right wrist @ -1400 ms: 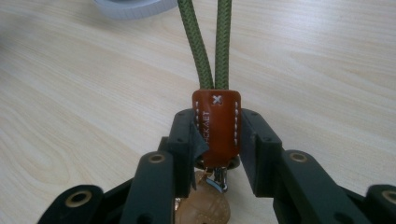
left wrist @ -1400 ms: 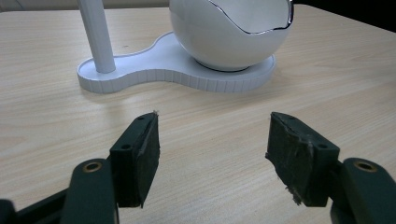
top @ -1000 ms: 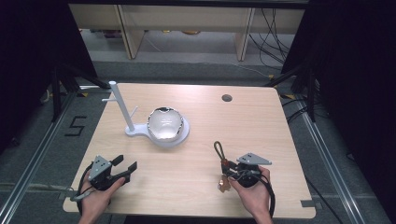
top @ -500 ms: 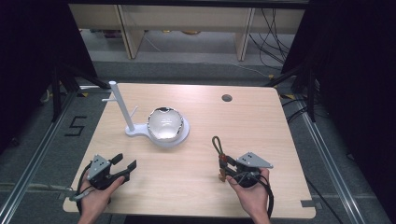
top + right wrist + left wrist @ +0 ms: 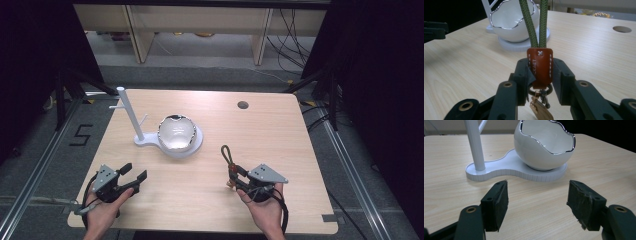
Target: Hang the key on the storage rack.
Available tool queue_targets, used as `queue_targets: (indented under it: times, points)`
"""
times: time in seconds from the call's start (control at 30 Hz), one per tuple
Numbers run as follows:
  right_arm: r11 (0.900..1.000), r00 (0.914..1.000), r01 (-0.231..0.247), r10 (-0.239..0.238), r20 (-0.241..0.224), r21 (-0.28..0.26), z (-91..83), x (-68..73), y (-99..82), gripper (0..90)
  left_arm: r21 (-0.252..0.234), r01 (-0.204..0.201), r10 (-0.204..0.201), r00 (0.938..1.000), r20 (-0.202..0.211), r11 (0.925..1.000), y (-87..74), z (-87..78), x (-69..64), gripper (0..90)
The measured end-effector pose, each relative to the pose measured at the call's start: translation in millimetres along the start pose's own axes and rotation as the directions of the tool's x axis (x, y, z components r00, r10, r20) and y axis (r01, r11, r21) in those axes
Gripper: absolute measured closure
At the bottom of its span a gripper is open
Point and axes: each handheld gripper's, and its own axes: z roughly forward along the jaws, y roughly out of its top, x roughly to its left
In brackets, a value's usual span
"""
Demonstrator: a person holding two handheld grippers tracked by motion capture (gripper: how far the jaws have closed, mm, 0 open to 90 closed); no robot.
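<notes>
At the near edge of a light wooden table [image 5: 280,150], two hand-held tools are seen. The left tool [image 5: 134,176] is held low near the table's left corner, its jaws spread wide with nothing between them. The right tool [image 5: 234,176] is clamped on the brown leather tab of a keychain [image 5: 540,66]; its green cord loop [image 5: 226,153] is stretched away from the person, and a gold clip is seen hanging below. Farther back, a white egg-shaped bowl [image 5: 176,133] with a silver jagged rim is set on a white stand [image 5: 140,141], beside the stand's upright post [image 5: 128,112].
</notes>
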Motion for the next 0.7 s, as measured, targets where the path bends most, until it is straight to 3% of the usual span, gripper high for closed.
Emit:
queue_targets:
  times: [0.1,0.2,0.27,0.3,0.33,0.4,0.6,0.63,0.7]
  points:
    - [0.9986,0.9989,0.046,-0.046,-0.004,-0.024,3.1,1.3,1.0,68.2,-0.013,0.008,-0.008,0.9997,0.023,0.9999,3.4,0.9,-2.3,32.2]
    - [0.9989,0.9993,0.033,-0.034,-0.016,-0.035,4.1,3.9,1.4,68.2,-0.017,0.013,-0.012,0.9994,0.032,0.9998,6.1,0.6,-4.3,32.2]
    - [0.9972,0.9984,0.055,-0.056,-0.007,-0.051,4.7,4.1,2.3,68.3,-0.023,0.014,-0.013,0.9989,0.046,0.9996,9.1,0.8,-6.9,32.4]
    - [0.9991,0.9997,0.018,-0.018,-0.017,-0.038,3.8,7.8,2.9,68.2,-0.034,0.017,-0.015,0.9975,0.069,0.9993,11.6,1.5,-9.2,32.5]
    - [0.9991,0.9997,0.018,-0.018,-0.017,-0.038,3.8,7.8,2.9,68.2,-0.034,0.017,-0.015,0.9975,0.069,0.9993,11.6,1.5,-9.2,32.6]
    - [0.9963,0.9984,0.052,-0.054,-0.02,-0.068,6.7,7.0,4.2,68.2,-0.027,0.014,-0.012,0.9968,0.079,0.9995,16.5,0.7,-14.3,33.0]
    - [0.9964,0.9988,0.032,-0.035,-0.034,-0.078,9.3,12.5,5.9,68.2,-0.042,0.002,0.003,0.9919,0.127,0.9991,25.7,4.9,-24.1,34.7]
    - [0.9956,0.9979,0.054,-0.057,-0.029,-0.076,9.9,12.7,7.3,68.2,-0.041,-0.002,0.008,0.99,0.141,0.9992,29.7,6.1,-29.3,35.1]
    - [0.9952,0.998,0.055,-0.057,-0.026,-0.081,10.6,13.0,7.6,68.2,-0.044,-0.007,0.014,0.987,0.16,0.999,33.8,8.1,-34.4,35.6]
